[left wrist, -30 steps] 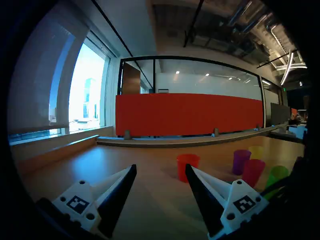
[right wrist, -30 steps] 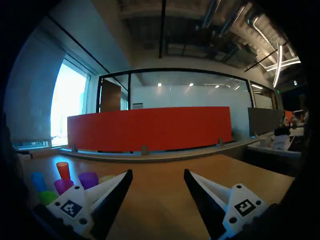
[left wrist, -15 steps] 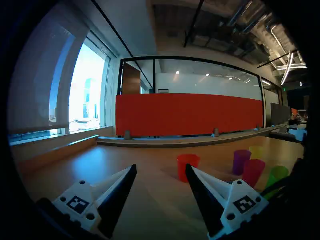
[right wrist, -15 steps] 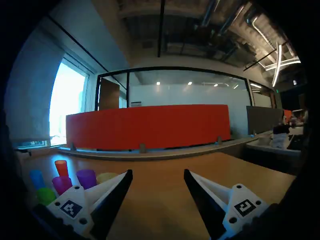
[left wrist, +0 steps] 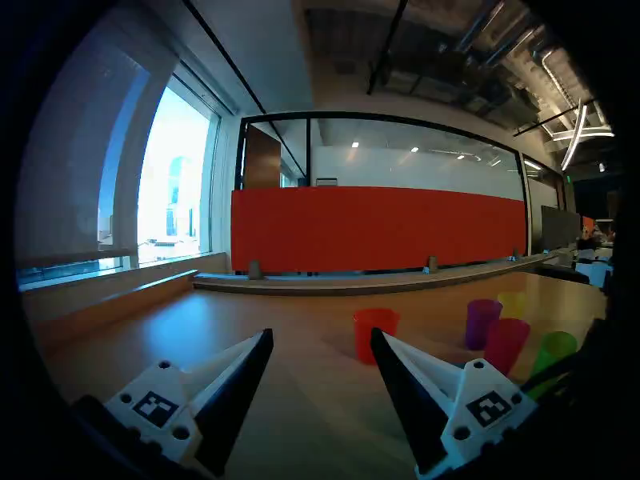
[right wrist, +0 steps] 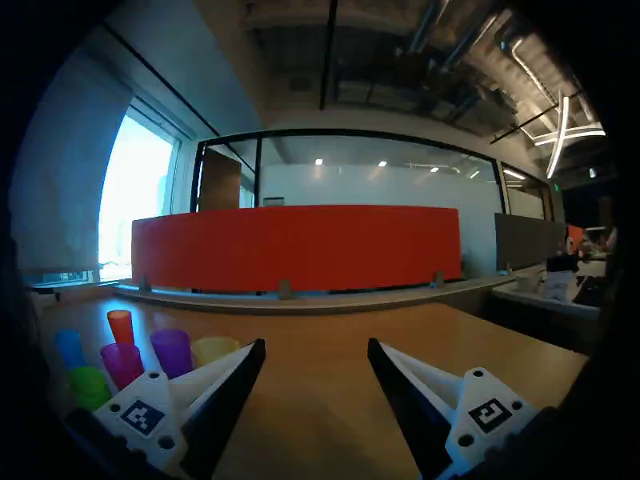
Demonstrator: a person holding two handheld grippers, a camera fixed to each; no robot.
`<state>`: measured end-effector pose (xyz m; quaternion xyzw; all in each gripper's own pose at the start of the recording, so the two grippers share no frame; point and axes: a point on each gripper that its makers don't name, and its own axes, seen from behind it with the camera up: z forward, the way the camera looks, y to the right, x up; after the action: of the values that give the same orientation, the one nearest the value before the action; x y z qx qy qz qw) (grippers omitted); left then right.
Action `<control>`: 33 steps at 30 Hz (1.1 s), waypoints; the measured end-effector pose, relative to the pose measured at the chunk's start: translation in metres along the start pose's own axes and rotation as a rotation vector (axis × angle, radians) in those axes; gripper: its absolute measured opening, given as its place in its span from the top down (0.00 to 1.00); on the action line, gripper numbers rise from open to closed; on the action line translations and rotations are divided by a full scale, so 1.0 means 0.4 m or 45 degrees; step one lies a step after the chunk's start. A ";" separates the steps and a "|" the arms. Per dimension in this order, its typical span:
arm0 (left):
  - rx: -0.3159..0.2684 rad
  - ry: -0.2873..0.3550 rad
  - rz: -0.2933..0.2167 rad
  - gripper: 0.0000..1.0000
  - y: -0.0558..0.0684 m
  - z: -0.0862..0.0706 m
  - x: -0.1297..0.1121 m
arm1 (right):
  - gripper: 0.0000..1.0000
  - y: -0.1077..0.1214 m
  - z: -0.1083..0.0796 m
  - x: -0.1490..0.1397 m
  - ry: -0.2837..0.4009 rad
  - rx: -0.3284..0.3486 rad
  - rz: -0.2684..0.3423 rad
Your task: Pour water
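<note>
The left gripper [left wrist: 321, 333] is hovering low over a wooden tabletop [left wrist: 312, 432]. Its jaws are standing wide apart and gripping nothing, just as they were a second ago. Five plastic cups are standing ahead and to its right: a red cup [left wrist: 376, 334] just beyond its right finger, then a purple cup [left wrist: 482, 322], a yellow cup [left wrist: 513, 304], a pink cup [left wrist: 506, 344] and a green cup [left wrist: 554, 350].

The right gripper [right wrist: 315, 342] is also keeping its jaws wide apart and empty. In the right gripper view six cups are clustering at the left, among them a blue cup [right wrist: 70, 349]. The yellow cup is showing more fully than a second ago. A black-and-white square marker [left wrist: 154, 408] is sitting on each finger, two per gripper.
</note>
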<state>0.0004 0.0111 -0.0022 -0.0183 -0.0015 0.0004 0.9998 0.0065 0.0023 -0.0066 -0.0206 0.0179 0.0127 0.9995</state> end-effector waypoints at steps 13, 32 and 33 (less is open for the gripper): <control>0.000 0.000 0.000 0.10 0.000 0.000 0.000 | 0.01 -0.001 0.002 -0.012 -0.034 -0.011 -0.024; 0.000 0.000 0.000 0.10 0.000 -0.001 0.001 | 0.01 -0.008 0.001 -0.012 -0.038 0.000 -0.024; 0.000 0.000 0.000 0.10 0.000 -0.001 0.002 | 0.01 -0.007 0.001 -0.012 -0.038 0.000 -0.025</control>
<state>0.0010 0.0113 -0.0026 -0.0183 -0.0016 0.0004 0.9998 0.0019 -0.0008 -0.0059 -0.0205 0.0028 0.0034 0.9998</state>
